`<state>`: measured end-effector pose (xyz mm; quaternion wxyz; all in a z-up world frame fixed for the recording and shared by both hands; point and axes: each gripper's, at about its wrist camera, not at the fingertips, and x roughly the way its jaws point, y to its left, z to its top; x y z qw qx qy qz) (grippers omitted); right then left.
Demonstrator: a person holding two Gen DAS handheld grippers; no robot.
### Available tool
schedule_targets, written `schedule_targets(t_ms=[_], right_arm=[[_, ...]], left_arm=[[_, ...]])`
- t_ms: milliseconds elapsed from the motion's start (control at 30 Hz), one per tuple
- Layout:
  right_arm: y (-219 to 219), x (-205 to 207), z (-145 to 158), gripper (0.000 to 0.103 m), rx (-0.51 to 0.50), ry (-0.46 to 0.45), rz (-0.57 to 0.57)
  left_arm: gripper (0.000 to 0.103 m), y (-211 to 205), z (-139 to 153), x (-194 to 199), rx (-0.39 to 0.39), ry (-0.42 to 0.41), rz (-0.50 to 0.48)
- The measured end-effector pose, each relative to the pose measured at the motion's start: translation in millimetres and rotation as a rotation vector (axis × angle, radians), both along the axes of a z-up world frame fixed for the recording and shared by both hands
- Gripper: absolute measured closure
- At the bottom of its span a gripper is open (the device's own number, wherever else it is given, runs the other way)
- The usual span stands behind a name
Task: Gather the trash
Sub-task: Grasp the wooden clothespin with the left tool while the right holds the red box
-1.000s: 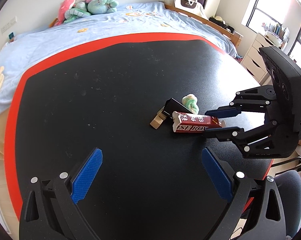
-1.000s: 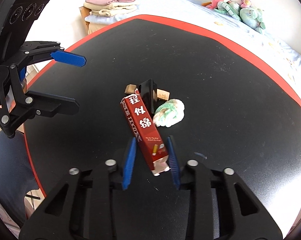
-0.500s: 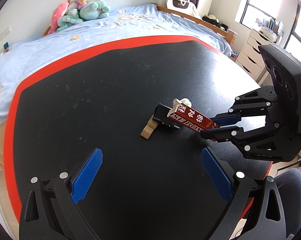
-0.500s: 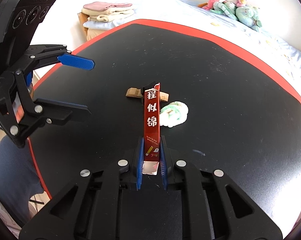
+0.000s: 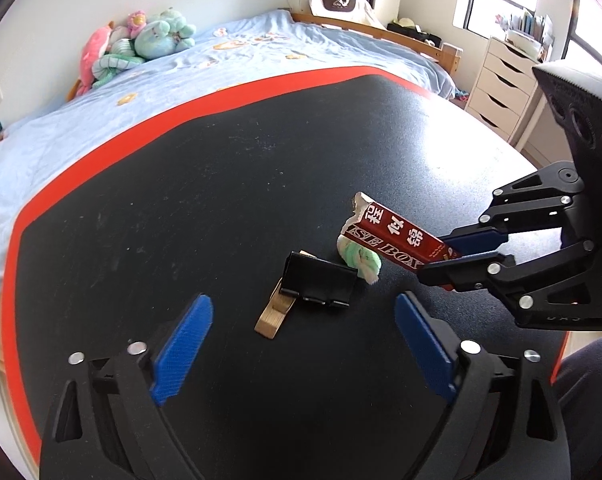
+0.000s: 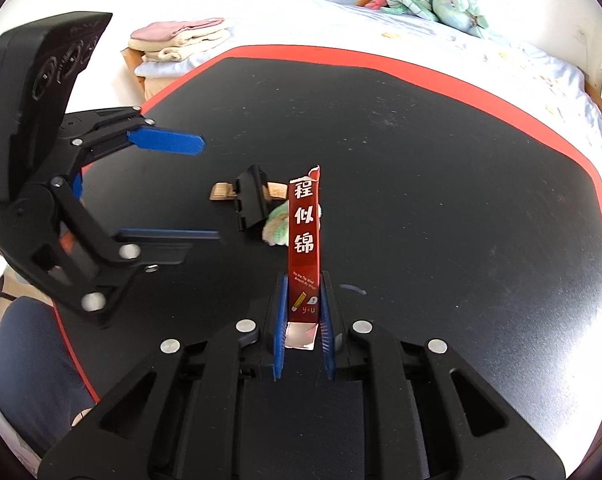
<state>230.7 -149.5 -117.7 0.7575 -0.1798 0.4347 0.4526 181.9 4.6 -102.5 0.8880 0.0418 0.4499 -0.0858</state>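
A long red carton with white lettering [image 6: 304, 236] [image 5: 397, 240] is lifted off the black table, its torn end up. My right gripper [image 6: 303, 280] [image 5: 441, 258] is shut on its lower end. Under and behind the carton lie a crumpled green-and-white wad [image 5: 361, 258] [image 6: 275, 222], a black binder clip [image 5: 319, 280] [image 6: 253, 200] and a wooden clothespin [image 5: 275, 314] [image 6: 221, 191] on the table. My left gripper [image 5: 301, 314] [image 6: 205, 188] hovers just before the clip and clothespin, its jaws wide and closing, with nothing pressed between the pads.
The round black table with a red rim [image 5: 221, 96] stands next to a bed with a blue sheet [image 5: 221, 52] and plush toys [image 5: 141, 40]. A white drawer unit [image 5: 501, 92] is at the right. Folded towels [image 6: 177, 40] lie beyond the table's far left edge.
My right gripper closed on the red carton and raised it off the table, tipping it up. My left gripper moved closer to the clip and clothespin and its jaws narrowed a little.
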Motion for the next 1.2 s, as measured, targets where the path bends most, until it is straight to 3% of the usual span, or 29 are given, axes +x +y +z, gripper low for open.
schedule_targets(t_ms=[267, 433, 833, 1200], right_arm=[[-4, 3, 0, 0.089, 0.002, 0.005, -0.019], [-3, 2, 1, 0.089, 0.004, 0.006, -0.024], [-14, -6, 10, 0.089, 0.02, -0.003, -0.048], [-36, -44, 37, 0.089, 0.053, -0.008, -0.07]], left_arm=[[0.036, -7, -11, 8, 0.053, -0.002, -0.014], [0.06, -9, -12, 11, 0.061, 0.0, -0.014], [0.061, -10, 2, -1, 0.037, -0.005, -0.001], [0.061, -22, 35, -53, -0.023, -0.008, -0.002]])
